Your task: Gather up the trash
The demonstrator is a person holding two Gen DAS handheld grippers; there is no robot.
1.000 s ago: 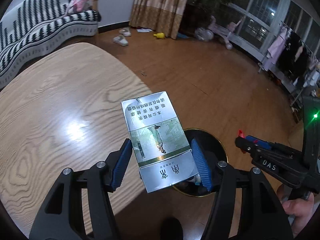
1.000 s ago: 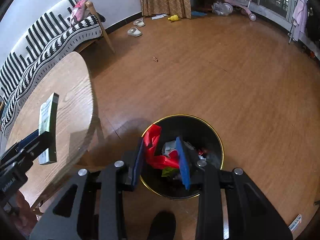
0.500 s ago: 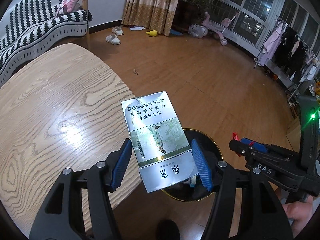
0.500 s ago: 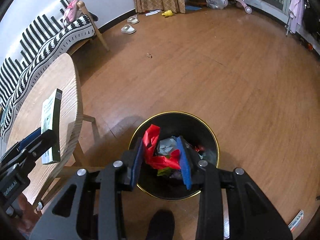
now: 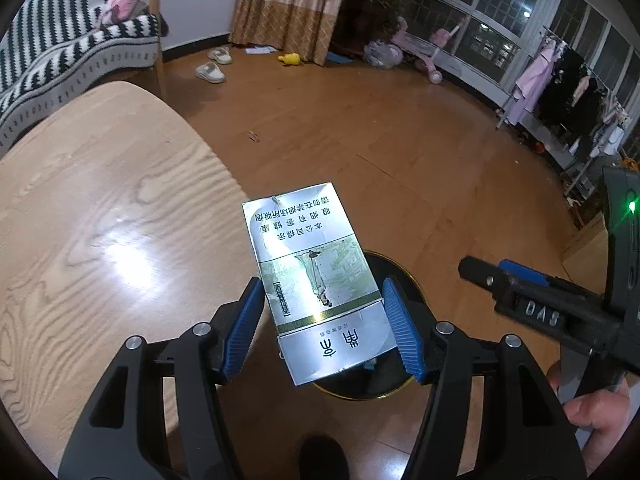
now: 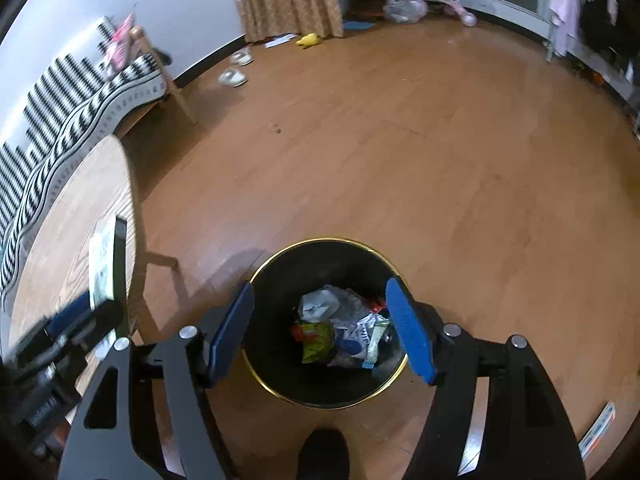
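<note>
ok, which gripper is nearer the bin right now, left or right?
Right. The right gripper hangs open directly over the black bin, its fingers straddling the opening. The left gripper holds the cigarette pack off to the side, at the wooden table edge.

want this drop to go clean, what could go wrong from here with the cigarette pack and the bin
1. The left gripper holds the cigarette pack with its far end over the floor short of the trash bin; released now, it may clip the rim or land outside.
2. The pack is flat and light, so it could tumble sideways on release.
3. The open right gripper hovers over the bin mouth and could block or deflect the pack.
</note>
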